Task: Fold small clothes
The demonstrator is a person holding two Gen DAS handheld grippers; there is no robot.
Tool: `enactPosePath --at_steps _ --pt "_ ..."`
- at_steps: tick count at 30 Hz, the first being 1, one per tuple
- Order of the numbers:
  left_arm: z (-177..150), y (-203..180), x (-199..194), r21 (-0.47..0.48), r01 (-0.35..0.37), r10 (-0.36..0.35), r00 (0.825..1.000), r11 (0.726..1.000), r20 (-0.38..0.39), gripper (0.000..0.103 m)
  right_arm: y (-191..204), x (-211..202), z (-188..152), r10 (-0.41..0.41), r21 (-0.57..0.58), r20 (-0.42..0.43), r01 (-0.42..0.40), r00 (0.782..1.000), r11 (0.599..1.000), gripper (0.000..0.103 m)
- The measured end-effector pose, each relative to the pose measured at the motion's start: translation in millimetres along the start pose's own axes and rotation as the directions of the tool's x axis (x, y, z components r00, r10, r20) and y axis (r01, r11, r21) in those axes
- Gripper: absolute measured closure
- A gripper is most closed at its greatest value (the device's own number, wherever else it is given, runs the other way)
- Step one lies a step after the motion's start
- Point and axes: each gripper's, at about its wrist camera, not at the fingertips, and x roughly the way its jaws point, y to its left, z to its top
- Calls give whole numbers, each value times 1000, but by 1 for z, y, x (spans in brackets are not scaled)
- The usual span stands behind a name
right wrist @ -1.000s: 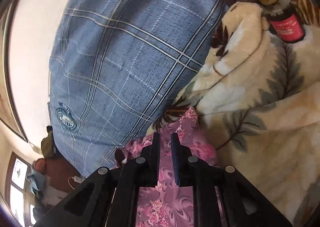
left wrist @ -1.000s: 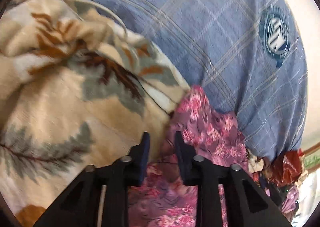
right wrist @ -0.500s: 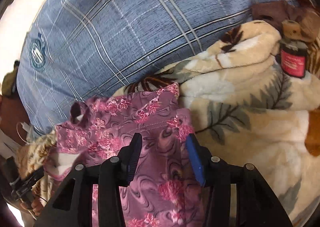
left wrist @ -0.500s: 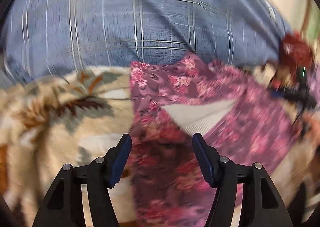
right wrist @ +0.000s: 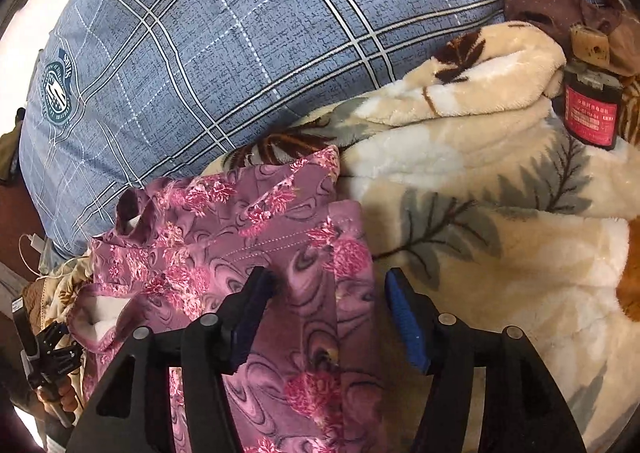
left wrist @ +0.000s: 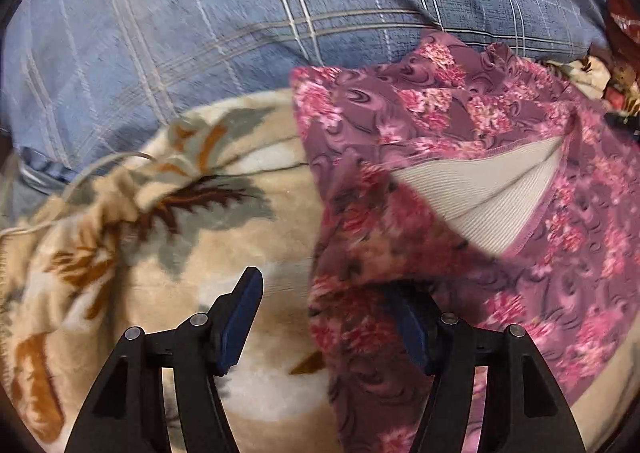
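Observation:
A small purple garment with pink flowers [left wrist: 440, 101] lies on a beige leaf-print blanket [left wrist: 140, 213], with its white ribbed lining [left wrist: 480, 189] showing at a turned-back edge. My left gripper [left wrist: 326, 317] is open over the garment's left edge. The cloth covers the tip of its right finger, and the pads do not press. In the right wrist view the same garment [right wrist: 240, 213] lies folded. My right gripper [right wrist: 328, 305] stands over its right edge. Its jaws are opening, with cloth between them but no pinch.
A big blue plaid pillow [right wrist: 240, 33] lies behind the garment. A dark jar with a red label [right wrist: 592, 109] and brown cloth [right wrist: 552, 5] sit at the far right. A white cable [left wrist: 80, 181] crosses the blanket. A hand on a black handle [right wrist: 48, 349] shows at lower left.
Both grippers were nearly shut on the garment and have opened, letting it go. The left view rolled and slid sideways. The garment now lies spread on the blanket.

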Motion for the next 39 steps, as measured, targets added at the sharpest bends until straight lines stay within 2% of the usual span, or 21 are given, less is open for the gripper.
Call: enactPosePath --at_steps 4,6,8,9,10,11,12,16,18,20,22,25,27,28,29,30,32,34,35,36,39 --pt "18 8 19 -14 48 -48 998 999 -39 39 -3 2 0 12 4 -4 -12 1000 1000 38" --pt "25 16 31 -59 90 -93 994 994 -49 40 -4 3 -1 38 2 -14 -38 999 999 37" --pt "28 24 40 -126 143 -152 986 982 -64 63 -3 5 0 79 -32 -38 -81 996 996 47" --pt "29 28 44 -178 210 -225 972 961 -68 89 -1 4 -1 76 -48 -38 -78 996 996 68" --pt "27 32 42 -221 243 -261 964 944 -54 92 1 0 -1 70 -70 -31 -72 997 995 78" --pt "25 34 35 -241 236 -246 969 941 -15 93 3 -4 -1 74 -82 -24 -75 997 994 82" --pt "24 35 29 -249 245 -249 968 937 14 94 6 -8 -1 77 -97 -15 -78 997 992 88" --pt "26 42 -12 -286 307 -274 950 908 150 98 24 -35 6 121 -153 50 -112 991 982 90" --pt "37 45 -20 -297 311 -267 946 903 182 98 34 -41 14 135 -174 74 -121 988 977 90" --pt "51 43 -17 -300 272 -226 957 914 180 98 35 -41 21 129 -177 87 -112 988 978 90" --pt "60 39 0 -303 234 -201 970 924 133 98 30 -26 26 91 -152 30 -85 995 985 89" --pt "58 43 22 -331 290 -283 957 898 69 97 22 -11 22 46 -142 -46 -52 998 989 83" --pt "53 47 31 -343 325 -329 943 881 48 90 15 -14 20 66 -143 -40 -72 997 987 79" --pt "52 47 37 -339 343 -350 936 876 42 80 13 -16 21 81 -139 -27 -84 996 987 74" --pt "52 48 41 -334 342 -351 936 878 36 74 11 -18 23 80 -135 -13 -81 997 988 72" --pt "52 47 43 -324 333 -343 939 885 30 60 10 -18 26 83 -128 5 -82 997 988 68" --pt "55 42 45 -294 288 -296 955 911 18 56 11 -12 30 82 -125 13 -80 997 989 67" --pt "56 36 42 -285 281 -283 959 917 33 65 16 -8 29 77 -158 28 -71 997 985 70" --pt "55 34 40 -292 282 -282 958 914 43 76 20 -7 28 70 -177 33 -63 997 982 73" --pt "56 32 39 -289 280 -280 959 915 41 99 23 -7 26 45 -202 44 -35 998 979 83" --pt "47 25 23 -275 261 -253 965 925 68 99 23 -29 24 34 -233 111 -7 993 972 92"
